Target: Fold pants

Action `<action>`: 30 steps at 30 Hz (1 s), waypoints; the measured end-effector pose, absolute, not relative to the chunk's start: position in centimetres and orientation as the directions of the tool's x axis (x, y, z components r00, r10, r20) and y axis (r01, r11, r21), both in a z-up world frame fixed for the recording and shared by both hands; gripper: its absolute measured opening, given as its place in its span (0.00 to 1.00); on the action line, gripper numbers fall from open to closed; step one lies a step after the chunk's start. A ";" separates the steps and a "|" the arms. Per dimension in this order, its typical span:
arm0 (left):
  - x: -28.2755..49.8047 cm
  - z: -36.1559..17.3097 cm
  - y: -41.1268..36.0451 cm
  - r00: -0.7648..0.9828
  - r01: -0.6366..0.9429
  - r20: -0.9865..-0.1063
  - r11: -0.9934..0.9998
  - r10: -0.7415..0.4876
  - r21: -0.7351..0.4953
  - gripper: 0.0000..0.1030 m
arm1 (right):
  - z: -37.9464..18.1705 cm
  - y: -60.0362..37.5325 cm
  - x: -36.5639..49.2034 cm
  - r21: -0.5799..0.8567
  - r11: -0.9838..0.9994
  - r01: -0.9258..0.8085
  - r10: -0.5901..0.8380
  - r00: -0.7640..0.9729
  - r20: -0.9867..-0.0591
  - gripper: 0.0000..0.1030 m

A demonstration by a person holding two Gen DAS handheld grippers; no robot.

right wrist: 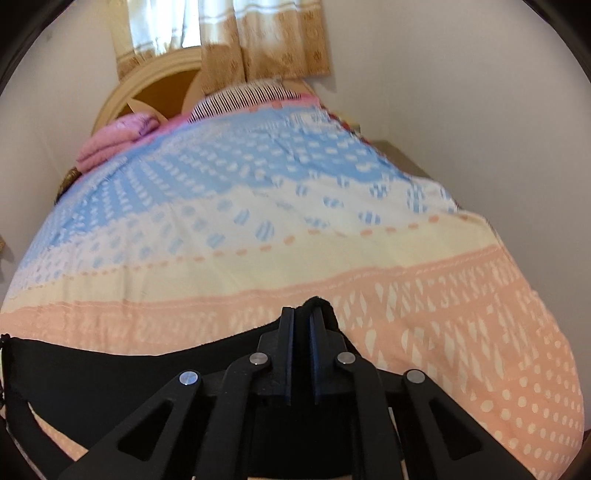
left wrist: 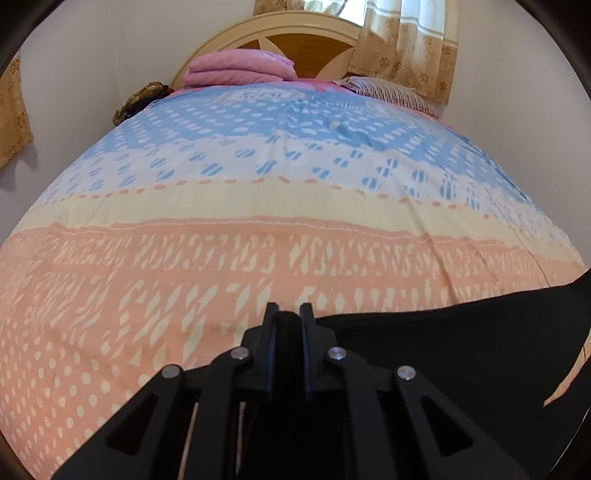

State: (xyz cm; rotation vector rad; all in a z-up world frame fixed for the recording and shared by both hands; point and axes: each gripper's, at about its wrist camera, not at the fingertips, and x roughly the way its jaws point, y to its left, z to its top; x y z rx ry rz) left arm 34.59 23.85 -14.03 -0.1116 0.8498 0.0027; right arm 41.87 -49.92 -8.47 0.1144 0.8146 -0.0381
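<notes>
Black pants (left wrist: 461,354) hang stretched above the bed's near end. My left gripper (left wrist: 289,314) is shut on one corner of their top edge, and the cloth runs off to the right in the left wrist view. My right gripper (right wrist: 303,314) is shut on the other corner, with a bunch of black cloth poking out past its fingertips (right wrist: 286,317); the pants (right wrist: 110,373) run off to the left in the right wrist view. The lower part of the pants is hidden under both grippers.
A patterned bedspread (left wrist: 258,229) in blue, cream and pink covers the bed. A folded pink blanket (left wrist: 240,68) and a striped pillow (left wrist: 391,92) lie by the headboard (left wrist: 295,33). Walls stand close on both sides; a curtain (right wrist: 258,37) hangs behind.
</notes>
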 end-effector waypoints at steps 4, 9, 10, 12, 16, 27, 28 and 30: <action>34.1 -13.4 23.8 0.673 -0.040 -0.738 0.994 -0.050 -0.104 0.11 | -7.2 -49.2 40.7 0.075 0.995 0.063 0.008 0.711 -0.703 0.07; 33.4 -12.3 23.7 0.696 -0.030 -0.715 0.994 -0.058 -0.110 0.11 | -5.7 -49.1 39.2 0.089 0.995 0.054 0.020 0.743 -0.669 0.07; 33.3 -12.2 23.8 0.699 -0.028 -0.712 0.993 -0.060 -0.112 0.11 | -5.5 -49.2 38.9 0.090 0.995 0.052 0.021 0.749 -0.662 0.07; 32.9 -11.7 24.0 0.711 -0.027 -0.700 0.992 -0.066 -0.121 0.11 | -4.8 -49.3 38.0 0.095 0.994 0.044 0.027 0.767 -0.641 0.07; 32.0 -11.0 24.7 0.737 -0.028 -0.670 0.986 -0.092 -0.166 0.11 | -3.2 -49.9 35.6 0.124 0.992 0.027 0.051 0.814 -0.579 0.06; 26.7 -9.1 26.8 0.821 0.012 -0.538 0.950 -0.188 -0.313 0.11 | -1.1 -51.9 27.1 0.206 0.978 -0.036 0.122 0.898 -0.422 0.06; 26.4 -9.0 26.9 0.826 0.022 -0.529 0.948 -0.195 -0.317 0.11 | -1.3 -52.1 26.7 0.213 0.976 -0.037 0.125 0.899 -0.419 0.06; 24.8 -8.6 27.1 0.840 0.053 -0.494 0.941 -0.223 -0.334 0.11 | -1.8 -52.7 25.1 0.230 0.973 -0.031 0.128 0.900 -0.418 0.05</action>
